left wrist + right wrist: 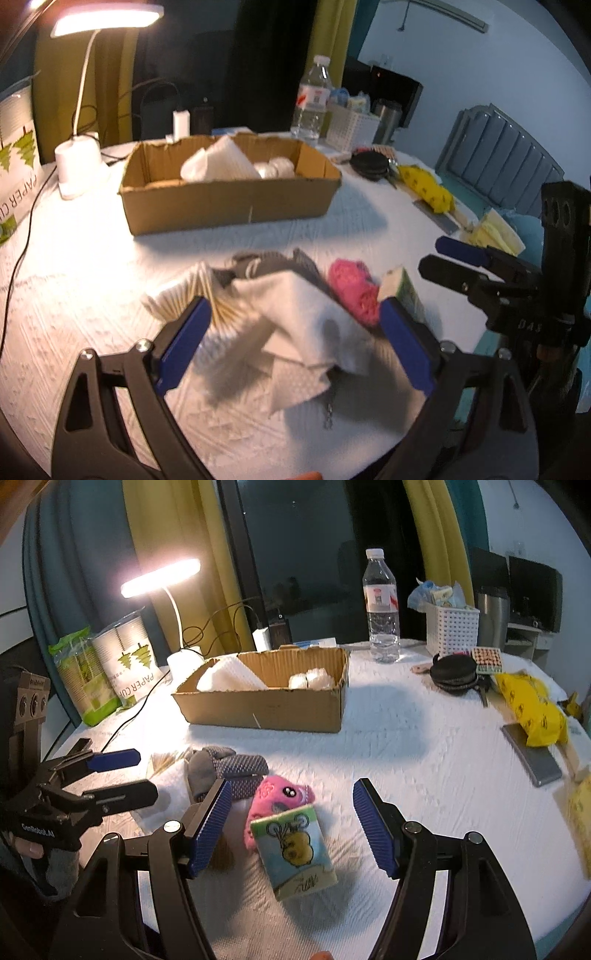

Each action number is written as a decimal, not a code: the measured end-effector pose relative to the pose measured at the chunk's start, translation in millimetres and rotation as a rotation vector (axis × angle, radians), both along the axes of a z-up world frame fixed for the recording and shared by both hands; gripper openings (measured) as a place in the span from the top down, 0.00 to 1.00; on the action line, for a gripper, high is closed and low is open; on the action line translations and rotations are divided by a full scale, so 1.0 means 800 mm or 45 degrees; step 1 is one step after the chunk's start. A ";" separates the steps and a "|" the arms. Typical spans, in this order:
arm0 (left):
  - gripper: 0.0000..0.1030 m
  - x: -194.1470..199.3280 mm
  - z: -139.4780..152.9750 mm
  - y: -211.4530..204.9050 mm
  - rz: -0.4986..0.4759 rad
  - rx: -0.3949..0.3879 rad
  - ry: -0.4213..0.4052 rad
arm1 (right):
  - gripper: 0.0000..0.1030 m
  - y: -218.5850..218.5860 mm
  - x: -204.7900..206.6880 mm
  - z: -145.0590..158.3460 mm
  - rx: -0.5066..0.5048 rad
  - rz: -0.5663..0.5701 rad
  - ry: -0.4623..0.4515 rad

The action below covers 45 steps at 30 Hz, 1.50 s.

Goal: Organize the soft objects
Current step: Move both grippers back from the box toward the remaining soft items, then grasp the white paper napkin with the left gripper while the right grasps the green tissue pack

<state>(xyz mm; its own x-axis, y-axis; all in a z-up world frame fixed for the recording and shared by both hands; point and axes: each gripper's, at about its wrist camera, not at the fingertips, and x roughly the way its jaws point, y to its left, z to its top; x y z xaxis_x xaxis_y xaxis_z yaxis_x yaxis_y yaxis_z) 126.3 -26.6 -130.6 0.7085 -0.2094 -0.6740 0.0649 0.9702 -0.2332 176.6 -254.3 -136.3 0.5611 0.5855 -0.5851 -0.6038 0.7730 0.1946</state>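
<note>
The left gripper (295, 332) has its blue-padded jaws spread wide around a crumpled white cloth (303, 314), with nothing clamped; whether the pads touch the fabric is lost to blur. At 11 o'clock from that cloth lies a stack of cream folded napkins (192, 299), at 12 o'clock a grey knitted sock (269, 264), and at 2 o'clock a pink plush toy (352, 288) beside a small printed tissue packet (400, 290).

The right gripper (291, 825) also stands open, its jaws flanking the tissue packet (295, 853) (a yellow cartoon figure on its face), which leans against the pink toy (275, 797) at its 11 o'clock.

Farther out at 12 o'clock sits an open brown cardboard box (266, 705) on the white textured tablecloth (424, 757), holding white soft items. A clear plastic water bottle (382, 609) stands beyond it at 1 o'clock.
</note>
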 end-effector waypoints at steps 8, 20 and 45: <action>0.52 0.006 -0.020 -0.007 -0.051 -0.016 0.088 | 0.30 -0.001 -0.002 -0.018 0.009 0.018 0.045; 0.89 -0.003 -0.006 -0.003 -0.096 -0.046 0.027 | 0.31 0.010 -0.002 -0.045 -0.087 0.063 0.113; 0.95 -0.025 0.070 0.064 0.028 -0.015 -0.222 | 0.50 0.020 -0.009 0.005 -0.103 0.045 -0.008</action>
<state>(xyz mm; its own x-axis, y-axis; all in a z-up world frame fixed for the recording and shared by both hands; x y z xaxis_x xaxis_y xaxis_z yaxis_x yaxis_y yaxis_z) 106.4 24.9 -74.6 0.8187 -0.2003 -0.5382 0.0845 0.9690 -0.2320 169.4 -238.2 -132.4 0.5450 0.5559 -0.6277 -0.6318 0.7644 0.1285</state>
